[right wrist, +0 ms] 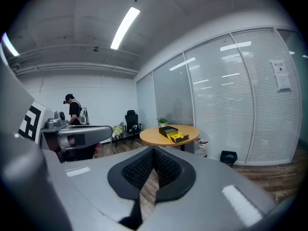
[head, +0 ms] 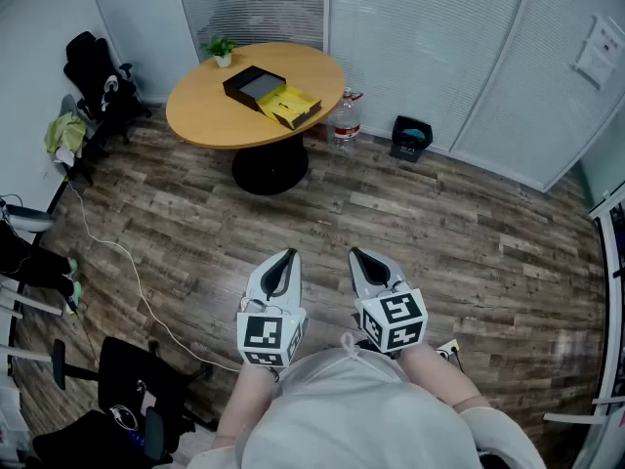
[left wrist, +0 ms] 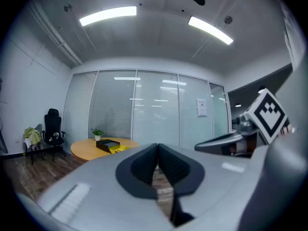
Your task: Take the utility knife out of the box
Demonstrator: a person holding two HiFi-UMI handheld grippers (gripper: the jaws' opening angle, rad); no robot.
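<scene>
A black box [head: 252, 87] lies on the round wooden table [head: 205, 115] far ahead of me, with a yellow part [head: 289, 106] beside it. No utility knife can be made out at this distance. My left gripper [head: 284, 255] and right gripper [head: 357, 254] hang side by side close to my body, over the floor and well short of the table. On both, the jaws meet at the tips with nothing between them. The left gripper view shows the box [left wrist: 107, 145] small at the left. In the right gripper view, the box [right wrist: 167, 129] sits centre.
A small potted plant [head: 221, 51] stands on the table's far edge. By the table's foot are a water bottle [head: 344, 117] and a black bin [head: 411, 137]. Office chairs [head: 98, 76] and a white cable [head: 117, 262] are at the left. A person [right wrist: 73, 110] stands at the back.
</scene>
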